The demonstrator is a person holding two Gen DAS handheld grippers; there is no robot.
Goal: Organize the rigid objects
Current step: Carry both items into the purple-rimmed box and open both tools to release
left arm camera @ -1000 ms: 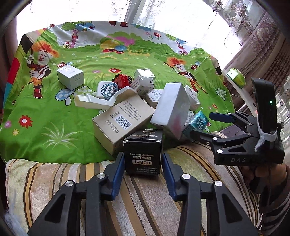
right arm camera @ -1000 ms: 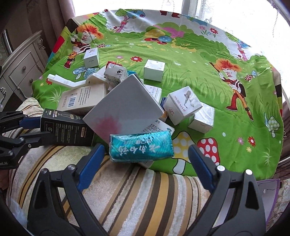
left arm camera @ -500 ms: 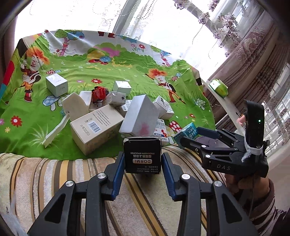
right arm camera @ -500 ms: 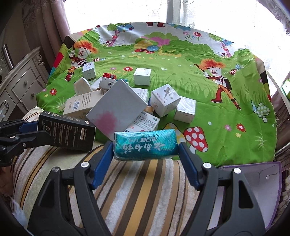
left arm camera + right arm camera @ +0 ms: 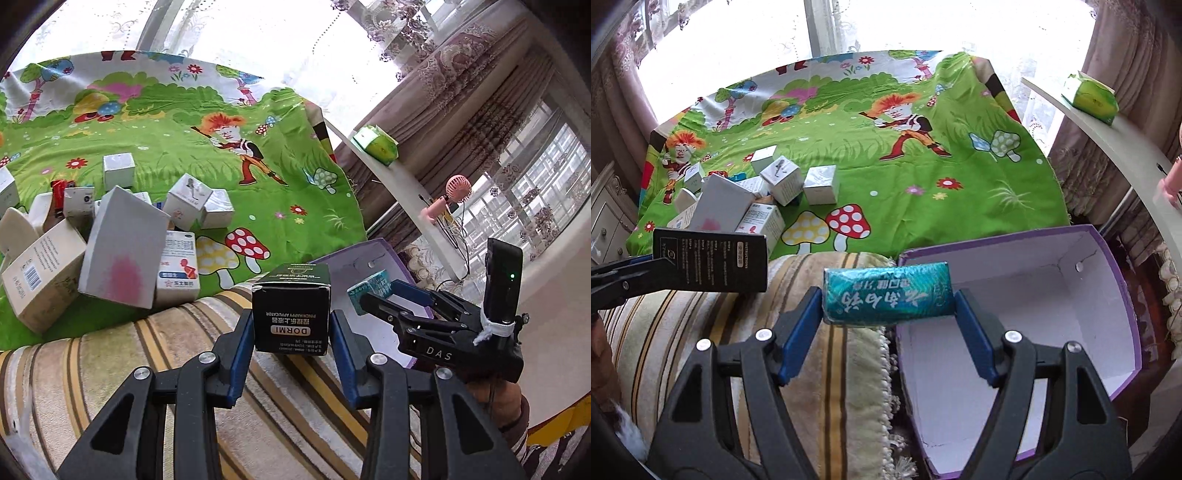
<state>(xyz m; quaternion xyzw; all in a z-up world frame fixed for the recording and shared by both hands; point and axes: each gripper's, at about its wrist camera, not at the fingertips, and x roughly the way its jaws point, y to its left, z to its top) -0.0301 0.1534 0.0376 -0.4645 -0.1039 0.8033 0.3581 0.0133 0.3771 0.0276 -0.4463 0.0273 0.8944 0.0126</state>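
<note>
The left tongs (image 5: 291,325) clamp a black box (image 5: 291,317); the right tongs (image 5: 888,295) clamp a teal packet (image 5: 886,293) by its ends, at the near rim of a purple-edged bin (image 5: 1108,258). Only the right view shows the bin's bare white inside. Beyond both tongs, white cartons (image 5: 122,247) sit heaped on a green cartoon cloth (image 5: 923,184), a striped cushion (image 5: 110,362) just under the tongs, curtained windows behind.

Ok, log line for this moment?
left gripper: holds black box | right gripper: holds teal pack | purple bin: empty
</note>
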